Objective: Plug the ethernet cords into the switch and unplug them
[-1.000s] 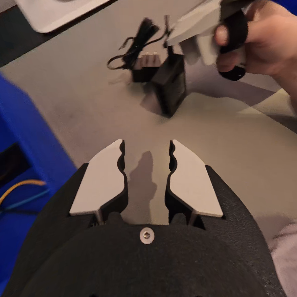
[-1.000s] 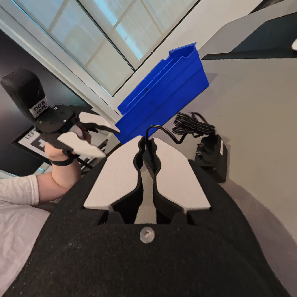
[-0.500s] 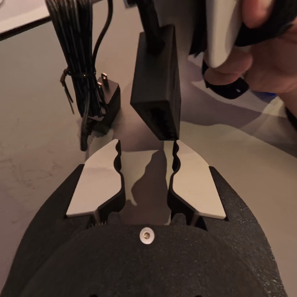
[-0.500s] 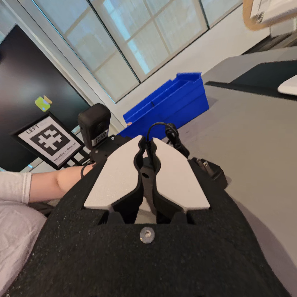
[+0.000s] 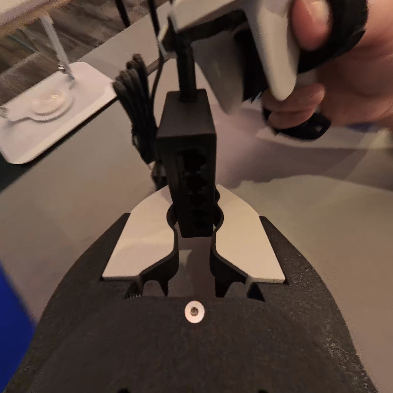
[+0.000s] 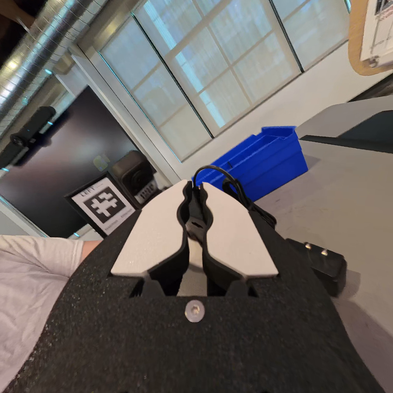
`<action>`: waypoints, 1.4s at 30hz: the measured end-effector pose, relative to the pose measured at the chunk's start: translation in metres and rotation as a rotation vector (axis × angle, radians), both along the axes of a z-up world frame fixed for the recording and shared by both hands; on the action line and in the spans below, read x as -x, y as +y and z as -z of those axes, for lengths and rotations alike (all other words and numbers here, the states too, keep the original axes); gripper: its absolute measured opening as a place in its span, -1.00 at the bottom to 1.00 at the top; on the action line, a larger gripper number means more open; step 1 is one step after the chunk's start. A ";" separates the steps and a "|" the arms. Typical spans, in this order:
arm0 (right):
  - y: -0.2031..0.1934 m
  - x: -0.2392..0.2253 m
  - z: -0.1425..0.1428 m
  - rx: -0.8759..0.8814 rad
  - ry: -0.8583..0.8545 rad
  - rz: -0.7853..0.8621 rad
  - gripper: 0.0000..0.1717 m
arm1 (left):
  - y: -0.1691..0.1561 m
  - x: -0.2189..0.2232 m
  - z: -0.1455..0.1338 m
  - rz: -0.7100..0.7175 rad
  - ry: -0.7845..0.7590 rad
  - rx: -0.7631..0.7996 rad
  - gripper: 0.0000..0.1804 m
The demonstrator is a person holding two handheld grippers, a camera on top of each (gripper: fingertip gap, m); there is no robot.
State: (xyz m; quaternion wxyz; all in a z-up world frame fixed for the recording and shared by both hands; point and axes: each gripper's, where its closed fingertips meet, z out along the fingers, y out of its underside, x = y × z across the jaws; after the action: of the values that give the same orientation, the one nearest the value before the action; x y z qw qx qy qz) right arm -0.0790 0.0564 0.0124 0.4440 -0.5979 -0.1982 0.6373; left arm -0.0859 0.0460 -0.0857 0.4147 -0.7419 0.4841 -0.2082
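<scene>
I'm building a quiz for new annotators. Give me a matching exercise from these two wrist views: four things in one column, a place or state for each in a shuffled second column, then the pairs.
Things:
1. black switch
2. power plug
3. blue bin
4. power adapter

Places or states:
A. on the grey table near the window
B. between the left gripper's fingers, ports showing
C. low at the right, two prongs showing
D. pinched in the right gripper, thin black cord looping out

Pairs: 1-B, 2-D, 3-A, 4-C

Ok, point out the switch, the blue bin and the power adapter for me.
switch (image 5: pixel 187 119): left wrist view, top face of the black box.
blue bin (image 6: pixel 265 161): right wrist view, long side wall.
power adapter (image 6: pixel 319 268): right wrist view, black body.
</scene>
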 end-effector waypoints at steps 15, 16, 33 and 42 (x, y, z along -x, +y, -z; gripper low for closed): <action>-0.068 0.039 -0.019 -0.606 -0.532 -0.113 -0.62 | 0.016 0.103 -0.043 0.132 0.695 -0.256 -0.68; -0.066 0.041 -0.019 -0.696 -0.577 -0.054 -0.55 | 0.014 0.102 -0.045 0.151 0.711 -0.267 -0.68; -0.048 0.052 0.031 -1.020 -0.990 0.074 -0.54 | -0.021 0.063 -0.048 0.350 0.895 -0.387 -0.68; -0.049 0.050 0.037 -0.998 -0.987 0.038 -0.67 | -0.024 0.058 -0.044 0.359 0.863 -0.371 -0.68</action>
State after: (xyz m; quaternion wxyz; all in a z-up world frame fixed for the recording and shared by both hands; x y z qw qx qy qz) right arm -0.1288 0.0072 -0.0247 0.5346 -0.5456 -0.6348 0.1166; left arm -0.1436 0.0217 -0.0419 0.2594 -0.5793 0.7601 0.1390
